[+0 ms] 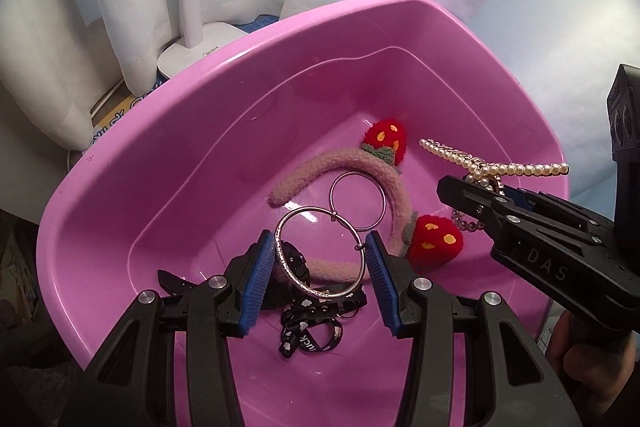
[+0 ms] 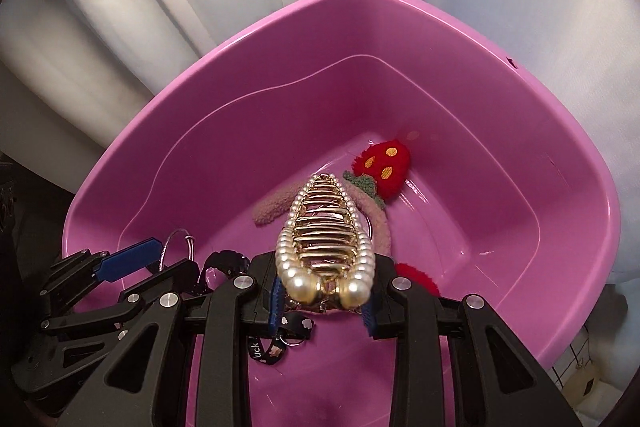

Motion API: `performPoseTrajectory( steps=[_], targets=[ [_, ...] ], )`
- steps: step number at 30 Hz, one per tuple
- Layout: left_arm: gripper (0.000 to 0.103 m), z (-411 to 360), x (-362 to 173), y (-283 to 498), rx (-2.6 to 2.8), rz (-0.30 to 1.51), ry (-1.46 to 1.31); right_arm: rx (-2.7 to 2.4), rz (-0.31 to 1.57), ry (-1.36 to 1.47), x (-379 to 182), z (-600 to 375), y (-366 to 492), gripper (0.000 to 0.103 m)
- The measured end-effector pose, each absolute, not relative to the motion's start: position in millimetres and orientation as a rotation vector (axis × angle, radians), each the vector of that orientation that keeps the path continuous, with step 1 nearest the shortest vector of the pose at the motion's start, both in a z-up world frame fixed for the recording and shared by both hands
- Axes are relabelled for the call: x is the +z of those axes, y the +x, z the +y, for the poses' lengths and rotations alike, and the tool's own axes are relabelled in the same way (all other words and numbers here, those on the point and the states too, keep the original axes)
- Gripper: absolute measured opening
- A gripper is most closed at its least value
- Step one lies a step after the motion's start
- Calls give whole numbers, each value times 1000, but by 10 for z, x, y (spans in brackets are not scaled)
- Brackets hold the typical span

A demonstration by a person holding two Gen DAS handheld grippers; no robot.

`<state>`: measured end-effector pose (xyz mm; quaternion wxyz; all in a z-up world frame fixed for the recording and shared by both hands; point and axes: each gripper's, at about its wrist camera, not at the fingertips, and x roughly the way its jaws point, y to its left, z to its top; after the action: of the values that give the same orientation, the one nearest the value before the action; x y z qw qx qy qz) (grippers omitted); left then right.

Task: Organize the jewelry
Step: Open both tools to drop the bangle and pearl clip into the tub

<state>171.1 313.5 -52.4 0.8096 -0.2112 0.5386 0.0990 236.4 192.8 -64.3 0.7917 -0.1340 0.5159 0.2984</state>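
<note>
Left gripper (image 1: 320, 259) clamped on silver bangles (image 1: 320, 255). Right gripper (image 2: 326, 301) clamped on pearl hair clip (image 2: 326, 239). Both above pink basin (image 1: 160, 131).

Pink basin (image 1: 120, 195), holding fuzzy strawberry headband (image 1: 384, 183), black lanyard (image 1: 308, 331), blk watch (image 1: 294, 263)

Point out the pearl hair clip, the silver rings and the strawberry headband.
pearl hair clip (image 2: 326, 231), right wrist view, gold ribs.
silver rings (image 1: 320, 255), left wrist view, near ring's opening.
strawberry headband (image 1: 386, 139), left wrist view, far strawberry.
</note>
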Motion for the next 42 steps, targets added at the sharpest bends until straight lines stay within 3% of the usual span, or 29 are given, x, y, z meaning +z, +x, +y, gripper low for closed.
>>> performPoseTrajectory(
  steps=[16,19,21,42],
  targets=[
    [48,3233,-728,1757,222,1263,-527,582,1210,-268,-837,1870,2616,30],
    [63,3223,-704,1754,233,1263,-511,582,1203,-260,-796,1865,2598,44],
    [67,3228,-681,1748,239,1251,-508,581,1187,-258,-770,1865,2591,58],
    [70,3252,-663,1732,245,1233,-529,594,1183,-241,-804,1829,2613,59]
  ],
)
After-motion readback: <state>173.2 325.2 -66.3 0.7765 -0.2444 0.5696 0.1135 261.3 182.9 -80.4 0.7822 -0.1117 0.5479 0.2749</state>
